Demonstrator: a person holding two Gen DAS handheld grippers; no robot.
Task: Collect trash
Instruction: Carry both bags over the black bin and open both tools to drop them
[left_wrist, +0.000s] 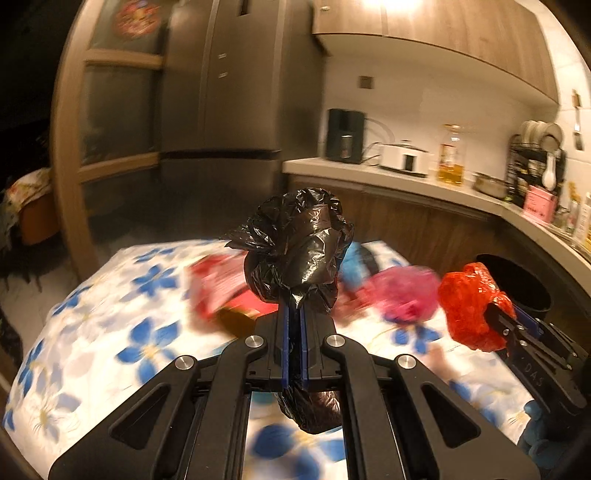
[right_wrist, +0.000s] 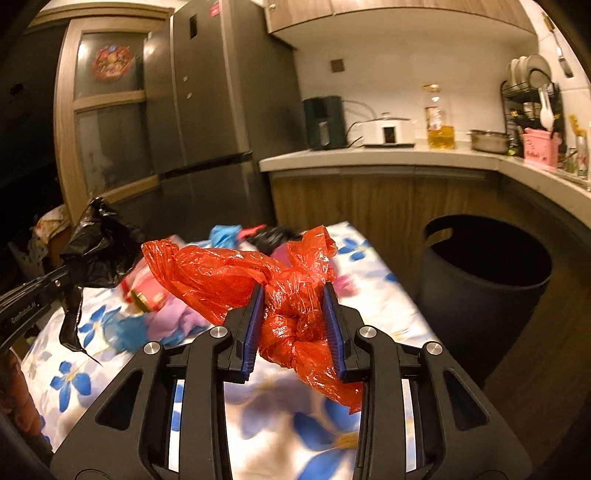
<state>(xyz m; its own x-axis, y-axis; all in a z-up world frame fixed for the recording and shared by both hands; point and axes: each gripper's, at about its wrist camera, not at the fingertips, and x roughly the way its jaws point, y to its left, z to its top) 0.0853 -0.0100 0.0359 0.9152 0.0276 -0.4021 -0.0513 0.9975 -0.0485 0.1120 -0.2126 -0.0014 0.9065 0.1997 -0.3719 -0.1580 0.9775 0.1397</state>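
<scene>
My left gripper (left_wrist: 294, 314) is shut on a crumpled black plastic bag (left_wrist: 295, 243), held up above the flowered table (left_wrist: 110, 332); the bag bulges above the jaws and hangs below them. My right gripper (right_wrist: 295, 295) is shut on a knotted red plastic bag (right_wrist: 258, 273), also lifted off the table. In the left wrist view the red bag (left_wrist: 472, 306) and right gripper (left_wrist: 493, 314) hang at the right. From the right wrist view the black bag (right_wrist: 99, 251) shows at the left. More litter lies on the table: a red packet (left_wrist: 218, 288), a pink wad (left_wrist: 402, 291), blue scraps (right_wrist: 225, 234).
A dark round bin (right_wrist: 487, 280) stands open on the wooden floor right of the table, below the counter (right_wrist: 388, 158) with an oil bottle, a pot and a dish rack. A tall grey fridge (right_wrist: 207, 110) and a glazed door stand behind the table.
</scene>
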